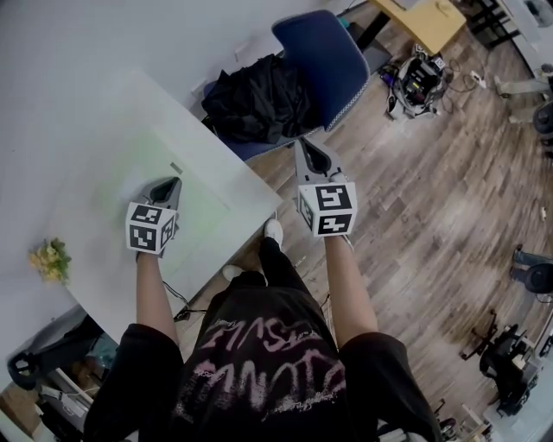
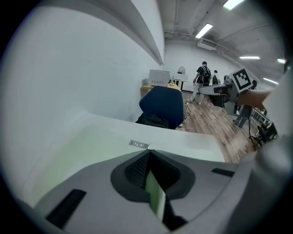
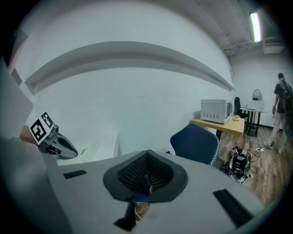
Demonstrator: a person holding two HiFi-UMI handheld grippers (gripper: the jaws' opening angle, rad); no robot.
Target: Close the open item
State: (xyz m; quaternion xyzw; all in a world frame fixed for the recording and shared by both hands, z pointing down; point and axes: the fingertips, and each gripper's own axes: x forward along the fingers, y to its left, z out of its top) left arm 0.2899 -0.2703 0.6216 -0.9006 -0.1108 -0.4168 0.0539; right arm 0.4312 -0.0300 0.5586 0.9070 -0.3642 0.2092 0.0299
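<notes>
A flat, pale green-white item (image 1: 147,168) lies on the white table (image 1: 69,112); its top is level and carries a small silver label (image 2: 138,144). I cannot tell what kind of item it is, and no raised lid shows. My left gripper (image 1: 175,181) hovers over its near right part, jaws shut and empty, tips together (image 2: 149,151) just short of the label. My right gripper (image 1: 304,143) is off the table's right side, over the floor near the chair, also shut with nothing between the jaws (image 3: 147,151).
A blue office chair (image 1: 324,52) with a black garment (image 1: 255,95) stands at the table's far corner. A small yellow flower bunch (image 1: 50,259) lies on the table's left. Equipment with cables (image 1: 419,79) sits on the wood floor beside a yellow desk (image 1: 428,22).
</notes>
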